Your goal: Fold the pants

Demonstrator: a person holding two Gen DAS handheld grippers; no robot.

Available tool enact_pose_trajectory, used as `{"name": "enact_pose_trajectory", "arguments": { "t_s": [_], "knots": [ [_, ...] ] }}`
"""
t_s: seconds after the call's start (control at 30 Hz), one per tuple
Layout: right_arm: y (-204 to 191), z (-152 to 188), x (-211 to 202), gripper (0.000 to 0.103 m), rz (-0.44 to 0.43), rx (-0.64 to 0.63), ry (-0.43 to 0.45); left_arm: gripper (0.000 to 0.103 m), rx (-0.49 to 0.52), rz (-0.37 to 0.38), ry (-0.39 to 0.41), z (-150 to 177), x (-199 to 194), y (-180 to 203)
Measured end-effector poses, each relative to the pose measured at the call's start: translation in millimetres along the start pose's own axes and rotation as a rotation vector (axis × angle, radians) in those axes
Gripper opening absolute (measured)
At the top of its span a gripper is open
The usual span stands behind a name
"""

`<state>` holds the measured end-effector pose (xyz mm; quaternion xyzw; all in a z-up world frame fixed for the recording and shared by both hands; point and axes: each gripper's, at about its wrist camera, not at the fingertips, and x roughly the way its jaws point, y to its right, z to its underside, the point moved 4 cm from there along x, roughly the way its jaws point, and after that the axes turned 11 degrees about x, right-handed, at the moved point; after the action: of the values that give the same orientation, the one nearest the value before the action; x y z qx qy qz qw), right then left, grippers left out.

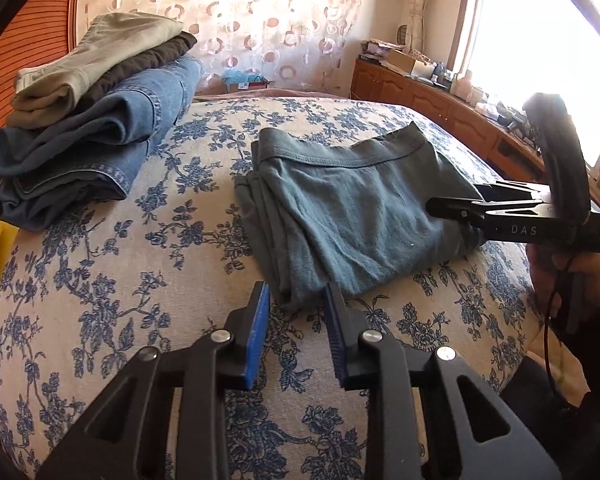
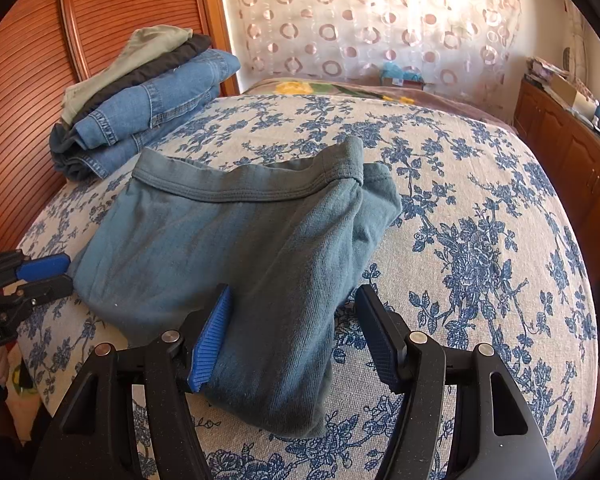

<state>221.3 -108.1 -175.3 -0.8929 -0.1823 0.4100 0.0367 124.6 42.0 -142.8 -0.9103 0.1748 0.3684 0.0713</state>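
My left claw (image 1: 298, 300) points down at the bed (image 1: 140, 280), its blue pads (image 1: 258, 332) drawn in to a narrow gap. The near corner of the folded teal pants (image 1: 352, 216) sits just at the tips, between and slightly beyond them, but I cannot tell whether the pads actually press the cloth; the gap behind the tips shows only the flowered bedcover. Seen from my right wrist, the left claw (image 2: 62, 272) lies at the far left edge of the pants (image 2: 240, 240), tips against or just beside the fabric.

My right claw (image 2: 296, 300) stands wide apart. Its left pad (image 2: 212, 340) rests against the top of the folded pants, and the right pad (image 2: 376, 336) hangs clear over the bedcover, just off the garment's right edge. A folded end of the pants lies between the two jaws without being pinched. From the left wrist, the right claw (image 1: 452, 210) reaches in from the right, over the right edge of the garment, a hand (image 1: 556, 280) wrapped around its grip.

The pants lie flat and folded right ahead of both claws, waistband on the side away from me. Beyond my left claw and to its left, well apart from the pants, is a stack of folded clothes (image 1: 92, 136): jeans at the bottom, something dark above, a pale khaki piece on top. Behind it stands a slatted wooden panel (image 2: 32, 100); a patterned curtain (image 2: 380, 20) hangs past the foot of the bed.
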Motion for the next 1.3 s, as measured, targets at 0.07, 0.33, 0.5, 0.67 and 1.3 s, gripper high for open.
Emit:
{"name": "enact_pose_trajectory", "arguments": {
  "t_s": [0.07,0.33,0.5,0.67,1.3],
  "knots": [
    [0,0,0,0.065,0.000,0.000,0.000,0.013,-0.002,0.004,0.000,0,1,-1],
    [0,1,1,0.065,0.014,-0.010,-0.002,0.000,-0.007,-0.018,0.036,-2,-13,-13],
    [0,2,2,0.066,0.021,-0.018,-0.003,0.000,-0.020,-0.038,0.013,2,-10,-24],
    [0,1,2,0.066,0.020,-0.018,-0.004,0.000,-0.020,-0.033,0.012,3,-12,-22],
    [0,2,2,0.066,0.019,-0.017,-0.004,0.074,0.020,-0.100,0.041,-32,-15,-17]
  ]
}}
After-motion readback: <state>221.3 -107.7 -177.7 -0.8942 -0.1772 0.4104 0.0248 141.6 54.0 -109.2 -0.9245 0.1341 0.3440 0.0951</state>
